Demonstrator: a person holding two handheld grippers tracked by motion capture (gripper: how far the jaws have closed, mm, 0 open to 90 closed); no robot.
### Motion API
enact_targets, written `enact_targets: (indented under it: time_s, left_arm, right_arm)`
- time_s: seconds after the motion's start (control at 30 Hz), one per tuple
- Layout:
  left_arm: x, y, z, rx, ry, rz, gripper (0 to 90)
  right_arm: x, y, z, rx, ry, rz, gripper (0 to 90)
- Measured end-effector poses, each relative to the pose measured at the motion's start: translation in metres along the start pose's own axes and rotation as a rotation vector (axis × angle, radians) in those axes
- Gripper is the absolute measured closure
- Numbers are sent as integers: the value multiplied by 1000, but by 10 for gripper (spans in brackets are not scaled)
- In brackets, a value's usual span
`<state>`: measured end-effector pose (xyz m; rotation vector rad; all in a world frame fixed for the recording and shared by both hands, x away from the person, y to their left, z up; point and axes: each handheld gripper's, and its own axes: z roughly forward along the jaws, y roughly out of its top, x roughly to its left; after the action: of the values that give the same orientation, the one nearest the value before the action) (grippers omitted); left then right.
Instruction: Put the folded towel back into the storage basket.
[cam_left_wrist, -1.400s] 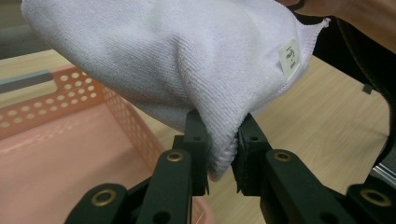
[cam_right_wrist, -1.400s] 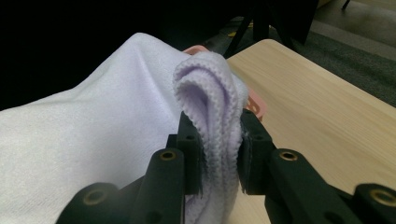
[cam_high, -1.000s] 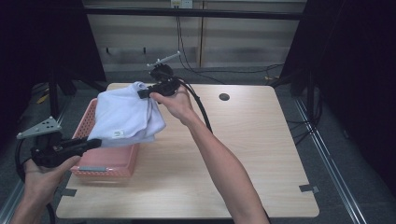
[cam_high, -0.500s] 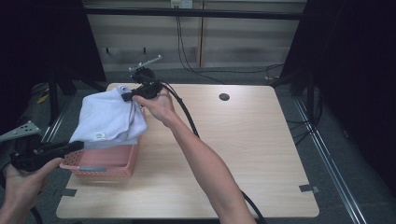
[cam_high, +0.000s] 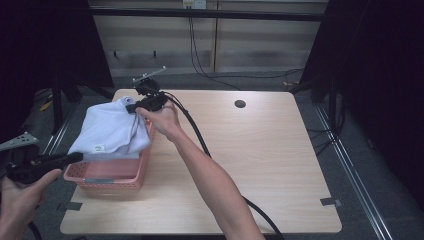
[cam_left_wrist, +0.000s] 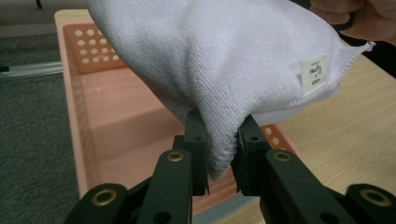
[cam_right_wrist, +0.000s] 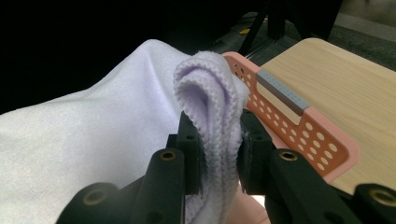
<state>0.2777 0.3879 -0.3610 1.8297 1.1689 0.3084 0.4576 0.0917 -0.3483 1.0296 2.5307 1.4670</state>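
Towel: pale lilac towel (cam_high: 116, 131) hangs folded btwn the two claws, slung over the pink basket (cam_high: 107, 173) at the worktop's left edge; its low part sags to or into the basket, contact w/ basket floor can't be told.
Why held so: two opposite ends pinched keeps the cloth spread & doubled, not bunched; my read is it's being lowered flat into the basket.
Left claw: left claw (cam_left_wrist: 223, 149) nearly closed, pads squeezing a folded corner of the towel; grip sits at the near-left end, just over the basket's near rim.
Right claw: right claw (cam_right_wrist: 219, 140) likewise narrow, clamped on a thick doubled hem; holds the far end, above the basket's far corner.
Basket: perforated walls, a grey strip on one rim; sits flush at worktop (cam_high: 260, 165) edge, prob. so the towel can drop straight in.
Label: small white sewn tag (cam_left_wrist: 313, 72) near the hem, faces the left claw cam; print on it too small to read. Same tag shows as a white patch in high view.
Other writing: none legible on basket or worktop.
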Motion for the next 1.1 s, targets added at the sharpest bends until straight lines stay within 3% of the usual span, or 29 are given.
enact_targets:
  time_s: [0.33,0.5,0.73,0.93,1.1]
  left_arm:
    - [19,-11,13,37,16,-54,781]
    - [24,-15,19,68,37,-48,781]
    - [37,-21,21,80,57,-89,781]
    - [44,-30,26,104,77,-102,781]
    - [44,-34,31,142,100,-78,779]
  right_arm:
    - [-2,-16,19,14,-17,36,741]
    - [-7,-27,30,21,-31,68,740]
    - [-2,-35,41,32,-43,88,740]
    - [1,-43,53,49,-55,93,739]
    - [0,-50,63,66,-62,101,736]
